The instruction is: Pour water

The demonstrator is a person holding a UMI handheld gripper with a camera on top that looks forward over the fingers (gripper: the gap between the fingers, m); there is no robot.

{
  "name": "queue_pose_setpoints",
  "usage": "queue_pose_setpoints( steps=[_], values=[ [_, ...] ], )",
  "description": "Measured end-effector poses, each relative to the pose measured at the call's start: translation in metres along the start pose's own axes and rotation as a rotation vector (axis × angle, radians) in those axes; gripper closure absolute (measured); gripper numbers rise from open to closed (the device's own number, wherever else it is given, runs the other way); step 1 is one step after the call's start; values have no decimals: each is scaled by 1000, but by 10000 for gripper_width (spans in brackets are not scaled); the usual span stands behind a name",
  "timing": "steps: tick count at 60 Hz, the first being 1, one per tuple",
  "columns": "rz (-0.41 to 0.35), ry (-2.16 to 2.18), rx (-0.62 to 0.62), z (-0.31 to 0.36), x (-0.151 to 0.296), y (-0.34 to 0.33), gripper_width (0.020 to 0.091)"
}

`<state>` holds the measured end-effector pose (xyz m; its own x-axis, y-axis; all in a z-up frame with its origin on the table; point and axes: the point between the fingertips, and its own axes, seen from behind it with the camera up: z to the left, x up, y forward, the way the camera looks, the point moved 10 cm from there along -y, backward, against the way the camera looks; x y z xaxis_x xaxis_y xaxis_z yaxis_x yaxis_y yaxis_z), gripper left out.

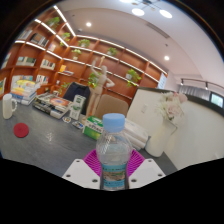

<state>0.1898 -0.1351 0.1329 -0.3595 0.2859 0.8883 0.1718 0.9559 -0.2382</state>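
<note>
While the gripper (pixel 114 172) clamps the water bottle (pixel 115 150) upright between its pads, the carrying step seems underway. Beyond the bottle, no cup shows on the table (pixel 40 148); pouring needs one found.

Gripper (pixel 114 172) is held level, pointed fwd. Both fingers (pixel 82 172) are seen low in view, w/ the pink pads (pixel 94 158) pressed onto a bottle (pixel 114 150) clamped upright btwn them.
</note>
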Motion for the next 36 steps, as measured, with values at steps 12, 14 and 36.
queue_pose_setpoints(
  steps=[12,14,36],
  values=[
    [-60,-382,43,113,71,-5,829],
    [-75,-456,32,136,84,-7,828],
    [-289,-1201,-98,286,167,-17,826]
  ],
)
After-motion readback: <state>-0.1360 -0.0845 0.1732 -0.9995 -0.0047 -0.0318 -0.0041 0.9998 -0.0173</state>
